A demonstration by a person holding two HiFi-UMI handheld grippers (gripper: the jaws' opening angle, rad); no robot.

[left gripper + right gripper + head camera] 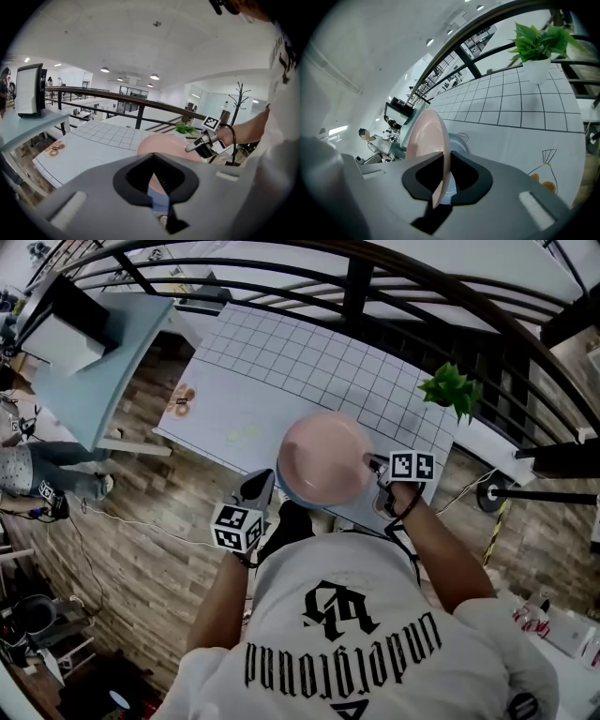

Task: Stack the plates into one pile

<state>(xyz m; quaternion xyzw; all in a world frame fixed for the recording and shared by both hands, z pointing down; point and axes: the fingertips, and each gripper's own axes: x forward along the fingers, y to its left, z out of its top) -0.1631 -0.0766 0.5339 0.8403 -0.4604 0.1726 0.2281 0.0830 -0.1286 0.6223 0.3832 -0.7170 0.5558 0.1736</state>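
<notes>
A pink plate (323,457) hangs tilted just above the near edge of the gridded white table (234,381). My right gripper (371,464) is shut on its right rim; in the right gripper view the rim (439,176) runs edge-on between the jaws. Under it lies a light blue plate (287,497), mostly hidden by the pink one, also seen past the jaws (457,146). My left gripper (263,483) sits at the blue plate's left edge, and its jaws are closed on a strip of blue rim (159,202). The pink plate (164,144) and the right gripper (200,143) show beyond.
A potted green plant (452,388) stands at the table's far right corner. A dark railing (356,282) curves behind the table. A pale blue side table (89,381) with a white box stands to the left. An orange print (181,401) marks the table's left edge.
</notes>
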